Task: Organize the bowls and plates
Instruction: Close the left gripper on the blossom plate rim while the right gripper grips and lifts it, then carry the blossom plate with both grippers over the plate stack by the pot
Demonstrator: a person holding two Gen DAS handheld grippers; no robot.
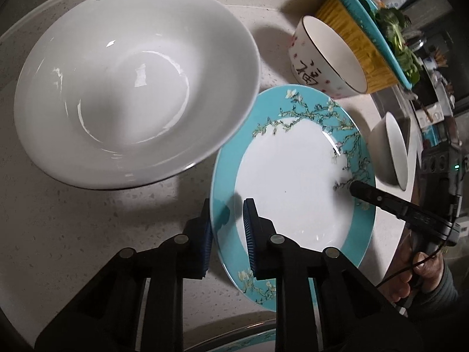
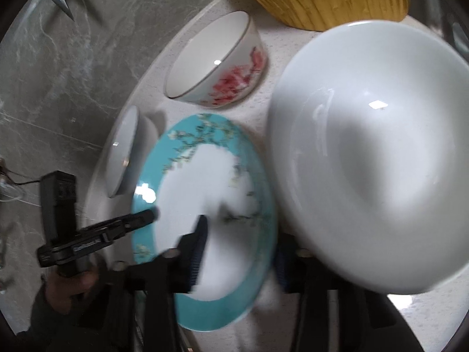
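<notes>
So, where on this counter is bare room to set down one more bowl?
The widest bare patch of counter lies on the near side of the large white bowl, left of the turquoise plate. It is crowded on the other side, where the patterned bowl, the small white bowl and the yellow basket stand close together.

Black hand-held tongs, blue ribbed pads

The left tongs (image 1: 227, 236) have matte black angular arms with round silver pivot pins and blue ribbed pads (image 1: 249, 234). The right tongs (image 2: 239, 252) are built alike, blurred here. A thin black cable runs past a hand (image 1: 416, 275) in a dark grey sleeve (image 1: 439, 290).
</notes>
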